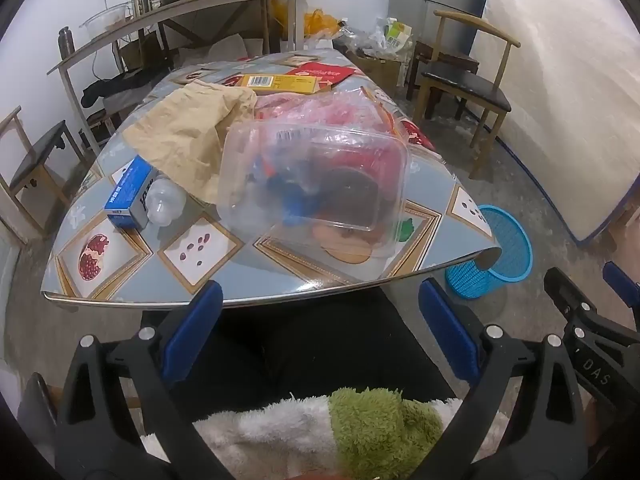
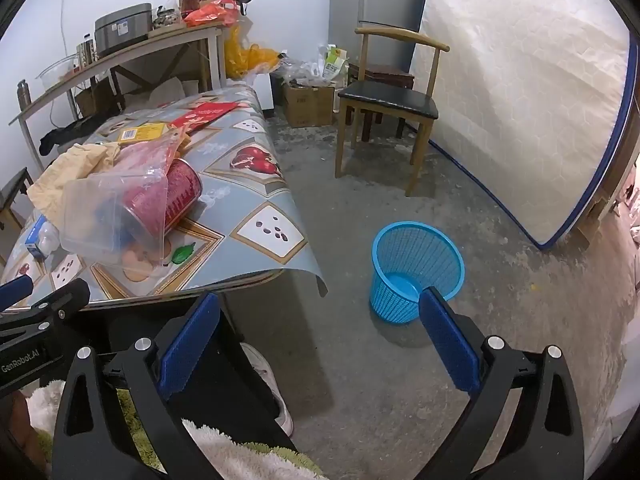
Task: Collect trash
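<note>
Trash is heaped on the desk; the basket waits beside it, both grippers' fingers spread, empty.

A lived-in home room, half dining space, half storage: a table under a fruit-print oilcloth, wooden chairs, a rice cooker on a side shelf, a mattress propped against the wall, cardboard boxes on bare concrete.
</note>
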